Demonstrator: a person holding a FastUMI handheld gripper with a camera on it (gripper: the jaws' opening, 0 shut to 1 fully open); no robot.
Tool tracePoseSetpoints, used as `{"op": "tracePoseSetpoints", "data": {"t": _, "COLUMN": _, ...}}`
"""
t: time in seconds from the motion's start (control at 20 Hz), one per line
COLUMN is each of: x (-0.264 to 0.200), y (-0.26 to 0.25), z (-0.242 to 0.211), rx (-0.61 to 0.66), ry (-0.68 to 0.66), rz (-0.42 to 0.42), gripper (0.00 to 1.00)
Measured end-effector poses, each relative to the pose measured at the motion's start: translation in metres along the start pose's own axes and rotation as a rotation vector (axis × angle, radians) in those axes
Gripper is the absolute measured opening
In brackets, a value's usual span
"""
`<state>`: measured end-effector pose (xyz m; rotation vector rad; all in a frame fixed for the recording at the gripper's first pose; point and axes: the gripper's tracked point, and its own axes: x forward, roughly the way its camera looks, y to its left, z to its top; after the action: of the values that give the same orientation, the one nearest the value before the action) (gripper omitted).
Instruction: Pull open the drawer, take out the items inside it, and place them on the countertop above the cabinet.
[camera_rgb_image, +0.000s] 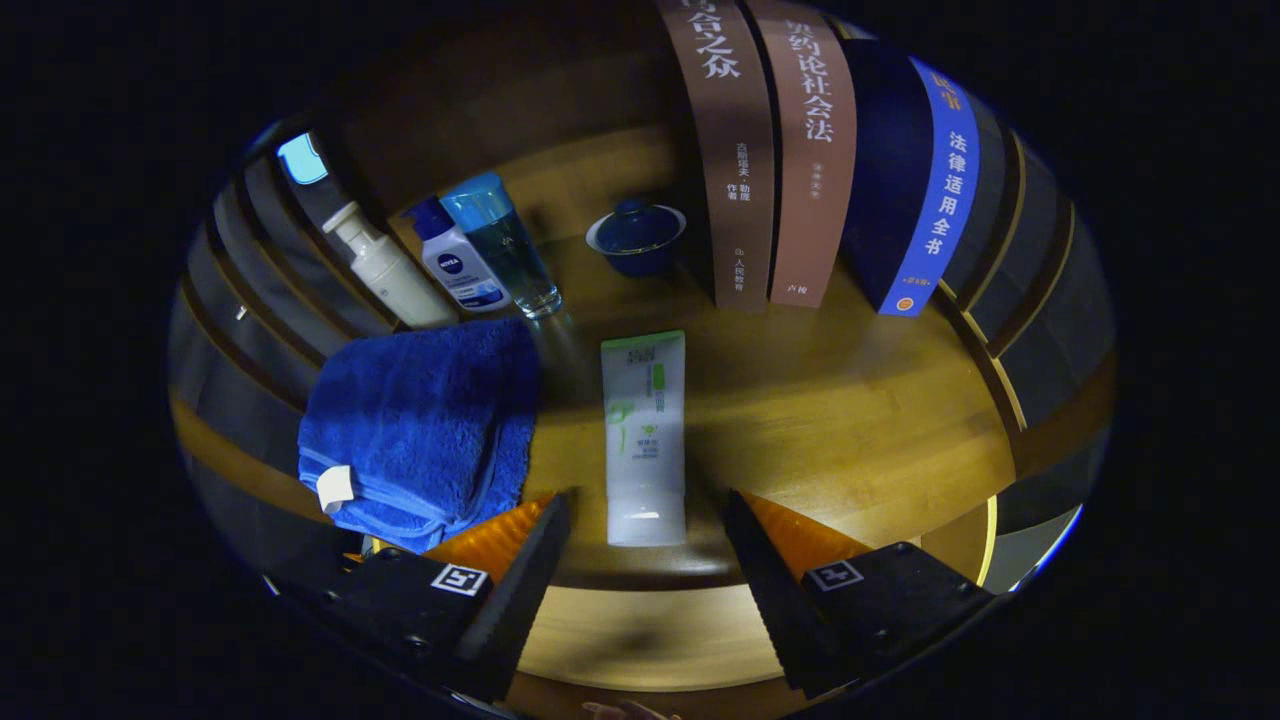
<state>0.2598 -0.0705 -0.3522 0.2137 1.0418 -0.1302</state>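
A white tube with a green top band (645, 435) lies flat on the wooden countertop (850, 420), its white cap end pointing toward me. My gripper (645, 530) stands open, and the tube's cap end sits in the gap between the two fingertips without either finger touching it. A folded blue towel (425, 425) lies on the countertop just left of the tube, beside the left finger (530, 560). The right finger (765, 565) has bare wood beside it.
Behind the towel stand a white pump bottle (385, 270), a small blue-capped bottle (455, 260) and a clear blue bottle (505, 245). A blue lidded bowl (635, 235) sits further back. Three upright books (800, 160) stand at the back right. The countertop's front edge (640, 580) runs under the fingertips.
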Motion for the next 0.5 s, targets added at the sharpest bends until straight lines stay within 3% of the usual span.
{"op": "tracePoseSetpoints", "data": {"t": 0.2, "x": -0.038, "y": 0.007, "z": -0.004, "rx": -0.020, "ry": -0.098, "rz": 0.024, "gripper": 1.00}}
{"op": "tracePoseSetpoints", "data": {"t": 0.5, "x": -0.126, "y": 0.028, "z": -0.032, "rx": -0.099, "ry": -0.431, "rz": 0.059, "gripper": 0.99}}
